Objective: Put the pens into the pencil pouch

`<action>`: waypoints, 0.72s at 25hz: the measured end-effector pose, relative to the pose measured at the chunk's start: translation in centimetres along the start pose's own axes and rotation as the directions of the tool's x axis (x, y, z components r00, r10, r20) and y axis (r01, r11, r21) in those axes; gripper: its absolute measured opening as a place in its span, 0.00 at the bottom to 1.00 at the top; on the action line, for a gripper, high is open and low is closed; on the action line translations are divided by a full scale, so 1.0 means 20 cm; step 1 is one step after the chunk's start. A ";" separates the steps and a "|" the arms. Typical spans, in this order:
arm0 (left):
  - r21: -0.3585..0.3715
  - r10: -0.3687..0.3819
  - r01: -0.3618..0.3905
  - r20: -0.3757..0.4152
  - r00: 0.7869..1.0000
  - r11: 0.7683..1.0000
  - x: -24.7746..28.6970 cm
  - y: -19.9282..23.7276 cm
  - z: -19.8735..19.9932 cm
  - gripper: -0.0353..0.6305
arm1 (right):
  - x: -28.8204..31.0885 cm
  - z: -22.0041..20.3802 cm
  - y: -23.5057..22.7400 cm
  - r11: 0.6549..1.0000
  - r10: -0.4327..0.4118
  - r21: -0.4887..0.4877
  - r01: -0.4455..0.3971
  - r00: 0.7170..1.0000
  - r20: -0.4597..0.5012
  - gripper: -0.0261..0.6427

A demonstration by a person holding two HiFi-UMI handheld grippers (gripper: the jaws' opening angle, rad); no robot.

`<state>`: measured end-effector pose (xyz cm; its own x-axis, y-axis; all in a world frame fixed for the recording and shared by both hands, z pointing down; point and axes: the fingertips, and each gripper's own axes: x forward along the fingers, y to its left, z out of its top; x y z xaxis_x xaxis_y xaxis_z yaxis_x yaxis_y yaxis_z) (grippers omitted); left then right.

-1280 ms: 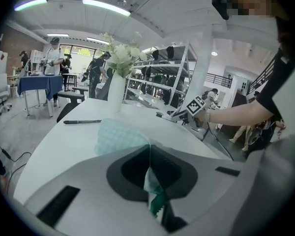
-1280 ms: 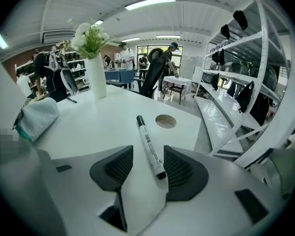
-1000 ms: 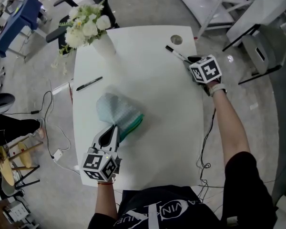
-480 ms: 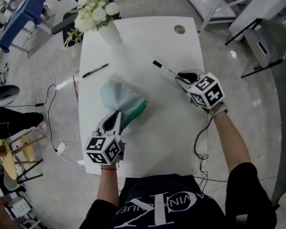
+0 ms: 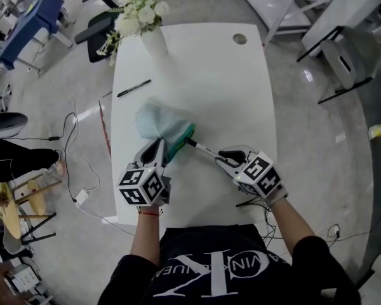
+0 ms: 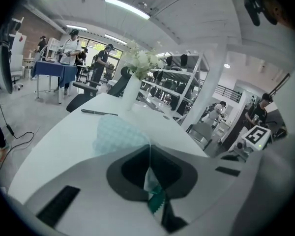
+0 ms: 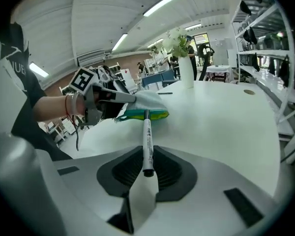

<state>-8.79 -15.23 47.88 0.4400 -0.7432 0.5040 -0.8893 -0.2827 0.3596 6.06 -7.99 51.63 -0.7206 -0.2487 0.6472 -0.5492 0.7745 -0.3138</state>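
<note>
A pale teal mesh pouch (image 5: 160, 121) with a green edge lies on the white table (image 5: 241, 94). My left gripper (image 5: 157, 151) is shut on the pouch's near edge; its fabric shows pinched between the jaws (image 6: 151, 181). My right gripper (image 5: 227, 159) is shut on a black-and-white pen (image 5: 203, 149), whose far tip touches the pouch's green mouth (image 7: 145, 113). That pen (image 7: 147, 141) runs straight out between the right jaws (image 7: 147, 168). A second black pen (image 5: 134, 88) lies on the table beyond the pouch, toward the left edge.
A white vase of flowers (image 5: 153, 40) stands at the table's far left corner. A round cable hole (image 5: 240, 39) sits at the far right. Cables (image 5: 76, 189) trail over the floor at left. People stand around a blue table (image 6: 51, 70) in the distance.
My right gripper has carried the pen from the table's far right side toward me and leftward, up to the pouch's mouth. The left gripper has kept its hold on the pouch.
</note>
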 end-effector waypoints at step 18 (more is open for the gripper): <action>-0.157 -0.188 0.184 -0.010 0.982 0.970 -0.05 -0.11 -0.06 0.06 | 0.09 0.05 0.13 0.998 -0.040 -0.044 0.038 0.998 -0.039 0.15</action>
<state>-7.10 -13.13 47.51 0.6007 -0.6707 0.4350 -0.7622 -0.3164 0.5648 3.00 -6.97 51.33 -0.6809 -0.2567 0.6859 -0.5574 0.7892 -0.2579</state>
